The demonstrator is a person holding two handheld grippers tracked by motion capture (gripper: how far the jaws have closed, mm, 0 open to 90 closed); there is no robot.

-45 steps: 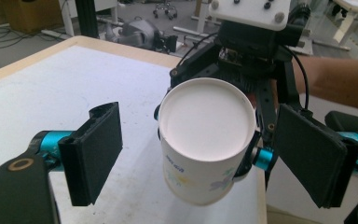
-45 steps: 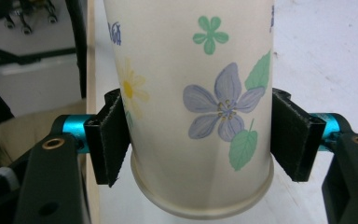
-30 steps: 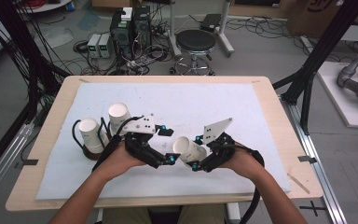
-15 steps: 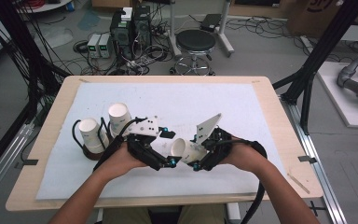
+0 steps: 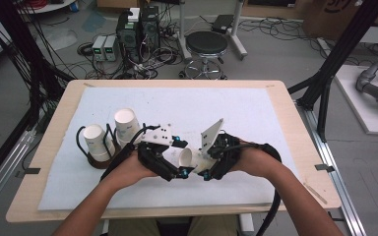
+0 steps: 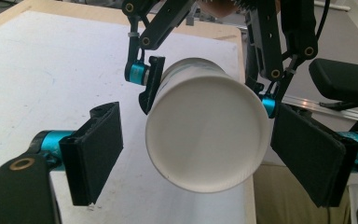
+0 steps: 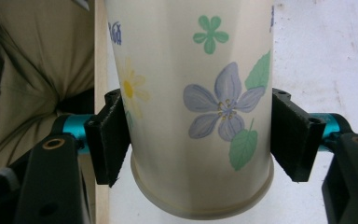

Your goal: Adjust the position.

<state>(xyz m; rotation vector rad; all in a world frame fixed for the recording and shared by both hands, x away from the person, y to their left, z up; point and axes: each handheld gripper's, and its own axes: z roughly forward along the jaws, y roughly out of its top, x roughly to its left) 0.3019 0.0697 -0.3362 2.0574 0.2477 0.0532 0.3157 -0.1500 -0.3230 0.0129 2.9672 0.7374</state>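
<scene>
item: 1 flowered paper cup [image 7: 191, 107], lying sideways above your worktop [image 5: 256, 113]
your right hand-held gripper [image 7: 196, 140] clamps it; your left hand-held gripper [image 6: 205, 154] stands open around its base.

I find almost no readable text from here. The paper cup [image 7: 191, 107] in my right gripper view carries a small blue printed mark near its top left edge, beside the yellow flower, but it is cropped and too blurred to read. The cardboard box [image 5: 337, 12] at the top right of the high view has a dark printed mark, partly cut off, unreadable. No other labels, brands, numbers or signs I can make out.
</scene>
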